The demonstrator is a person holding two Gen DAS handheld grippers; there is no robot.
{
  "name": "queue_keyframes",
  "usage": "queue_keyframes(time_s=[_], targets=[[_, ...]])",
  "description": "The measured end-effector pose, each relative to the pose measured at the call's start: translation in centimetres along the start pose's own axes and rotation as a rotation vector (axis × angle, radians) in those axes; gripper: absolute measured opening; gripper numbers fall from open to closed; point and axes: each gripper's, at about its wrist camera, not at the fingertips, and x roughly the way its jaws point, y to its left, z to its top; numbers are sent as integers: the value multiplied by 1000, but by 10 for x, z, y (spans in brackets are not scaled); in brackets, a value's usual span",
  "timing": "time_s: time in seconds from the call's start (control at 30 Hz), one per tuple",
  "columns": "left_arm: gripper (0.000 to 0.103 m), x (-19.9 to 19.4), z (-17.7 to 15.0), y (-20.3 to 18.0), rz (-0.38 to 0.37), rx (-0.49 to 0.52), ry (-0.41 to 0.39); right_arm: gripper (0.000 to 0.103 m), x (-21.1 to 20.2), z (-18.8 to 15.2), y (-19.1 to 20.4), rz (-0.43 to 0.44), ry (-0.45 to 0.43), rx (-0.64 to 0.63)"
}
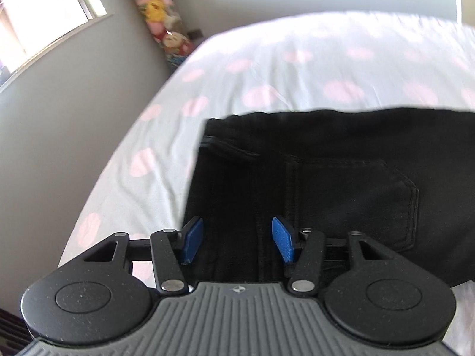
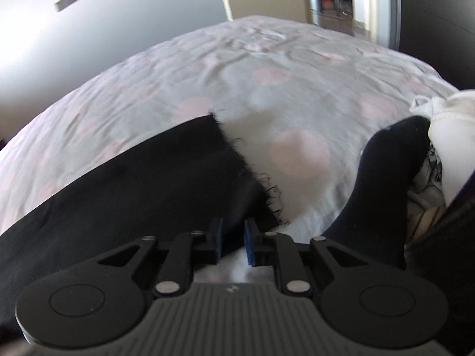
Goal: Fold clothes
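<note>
Daylight enters from the window and washes it out. Both fisheye views bend strongly at the edges. The bedspread looks smeared, probably by motion blur.

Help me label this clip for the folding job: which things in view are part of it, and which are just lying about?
Part of the job:
- black jeans, laid out on the bed; frayed hem in the right view
- left gripper, open over them
- right gripper, a narrow gap, nothing pinched

Lying about:
- spotted bedsheet
- pile of other clothes
- plush toys
</note>
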Motion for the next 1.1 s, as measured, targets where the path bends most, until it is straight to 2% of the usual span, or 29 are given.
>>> queue_keyframes(time_s=[0.1, 0.2, 0.3, 0.47, 0.57, 0.73, 0.83, 0.97, 1.03, 1.1], targets=[[61, -12, -10, 13, -20, -55, -15, 19, -16, -19, 25, 80, -7, -75], [61, -21, -18, 12, -16, -42, -39, 19, -25, -45, 71, 197, 11, -158], [61, -27, -26, 2, -8, -4, -60, 19, -38, -77, 139, 362, 43, -279], [61, -38, -46, -24, -118, 83, -81, 19, -67, -148, 256, 631, 88, -501], [61, -42, -61, -42, -139, 100, -71, 19, -80, -198, 317, 723, 93, -644], [61, -50, -85, -61, -157, 58, -74, 23, -89, -257, 383, 759, 70, -768], [61, -56, -102, -60, -184, -26, -108, 39, -89, -276, 407, 717, 8, -836], [62, -57, -128, -56, -268, -156, -164, 40, -86, -293, 428, 652, -81, -912], [62, -56, -140, -58, -290, -185, -203, 40, -84, -298, 437, 621, -145, -944], [62, -55, -151, -62, -310, -204, -207, 41, -82, -303, 447, 584, -211, -973]])
